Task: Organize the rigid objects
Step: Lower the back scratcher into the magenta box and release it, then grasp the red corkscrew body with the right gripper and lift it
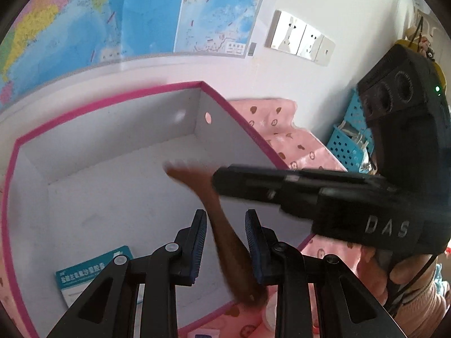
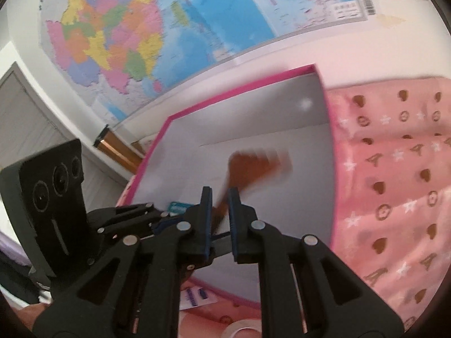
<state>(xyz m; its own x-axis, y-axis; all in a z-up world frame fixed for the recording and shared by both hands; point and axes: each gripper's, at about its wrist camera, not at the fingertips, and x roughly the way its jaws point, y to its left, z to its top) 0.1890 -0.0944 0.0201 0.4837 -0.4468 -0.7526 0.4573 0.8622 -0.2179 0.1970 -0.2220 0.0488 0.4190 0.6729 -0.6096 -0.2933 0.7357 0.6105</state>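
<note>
Right tongs [image 2: 220, 197] clamp a brown comb [image 2: 253, 166] over the pink-rimmed box [image 2: 157, 146], whose white floor lies mostly bare; left tongs [image 1: 225, 219] closed, gripping nothing

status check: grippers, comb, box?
Right gripper shut on brown comb, over pink-rimmed box. Left gripper shut, empty. Teal packet already in box; drop path clear.

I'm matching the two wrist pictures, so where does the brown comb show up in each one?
Left wrist: brown comb runs up the lower centre, its toothed end blurred over the box floor.
Right wrist: lower centre, handle in the right gripper, teeth blurred above.
Shared landmark: the pink-rimmed box, with the wall map behind it.
</note>
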